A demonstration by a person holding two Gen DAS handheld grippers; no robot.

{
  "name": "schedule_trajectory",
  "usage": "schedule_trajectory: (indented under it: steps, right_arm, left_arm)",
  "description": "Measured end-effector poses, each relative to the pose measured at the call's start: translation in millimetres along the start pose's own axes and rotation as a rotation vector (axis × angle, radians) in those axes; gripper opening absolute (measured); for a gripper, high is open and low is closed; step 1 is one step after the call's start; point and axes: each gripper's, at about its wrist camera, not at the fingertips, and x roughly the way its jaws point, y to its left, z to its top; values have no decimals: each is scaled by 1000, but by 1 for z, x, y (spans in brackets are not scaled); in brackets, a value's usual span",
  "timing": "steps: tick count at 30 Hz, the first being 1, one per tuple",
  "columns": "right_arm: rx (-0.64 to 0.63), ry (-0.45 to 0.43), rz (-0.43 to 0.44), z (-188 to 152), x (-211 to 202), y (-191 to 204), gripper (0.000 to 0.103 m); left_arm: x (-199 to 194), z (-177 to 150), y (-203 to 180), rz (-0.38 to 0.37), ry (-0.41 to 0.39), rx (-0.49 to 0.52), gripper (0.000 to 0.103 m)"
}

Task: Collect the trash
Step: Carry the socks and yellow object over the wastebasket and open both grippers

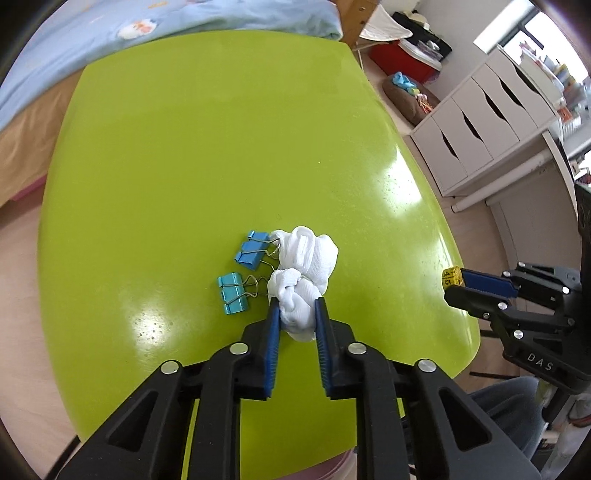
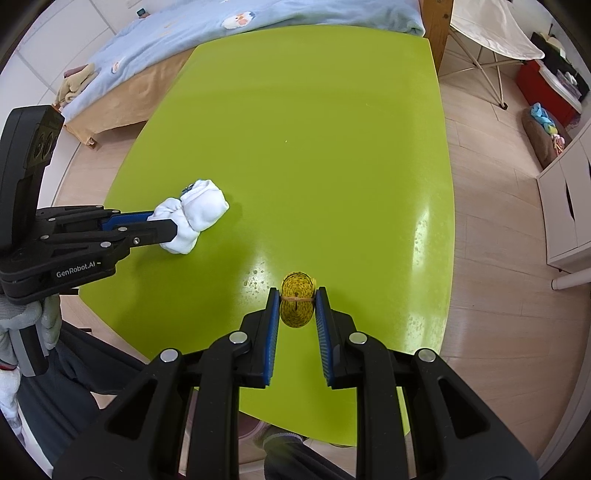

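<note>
Left gripper (image 1: 297,308): enters from the bottom centre of the left wrist view and reaches forward, level over the table. Its jaws are closed partway and pinch the near end of a white cloth bundle between the blue pads.
Left gripper, seen from the right wrist view (image 2: 164,221): comes in from the left edge, pointing right, nearly horizontal. A gloved hand (image 2: 26,325) at lower left holds its handle.
White cloth bundle (image 1: 304,271): knotted and lumpy, just below the middle of the left wrist view. The far part rests on the table; the near part sits between the jaws.
Binder clips: two blue ones, the farther (image 1: 253,248) and the nearer (image 1: 233,293), lie just left of the bundle. Their wire handles touch or slip under the cloth.
Right gripper (image 2: 297,300): enters from the bottom centre of the right wrist view, pointing forward. Its jaws are narrowed onto a yellow tape roll.
Yellow tape roll (image 2: 297,301): a coiled measuring tape standing on edge, held by a rubber band, lower centre of the frame, gripped on both flat sides. Whether it touches the table I cannot tell.
Right gripper, in the left wrist view (image 1: 456,286): at the right edge, pointing left, the roll's yellow edge showing at its tips.
Table (image 2: 314,147): glossy lime green, filling the middle of both views.
Surroundings: a bed with a pale blue cover (image 2: 258,16) across the top; white drawers (image 1: 480,122) at upper right.
</note>
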Motion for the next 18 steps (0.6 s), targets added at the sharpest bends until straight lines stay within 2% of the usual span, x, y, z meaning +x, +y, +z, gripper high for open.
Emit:
schedule_trajectory:
  steps: [9,18]
  right_arm:
    - [-16,-47,30,-3,-12,15,19]
    - [-68,-120,40,-19,-40,44,19]
  left_arm:
    - [-26,-10,-14,18,-62,80,16]
    - [-75,-45,-29,81,-160,203,16]
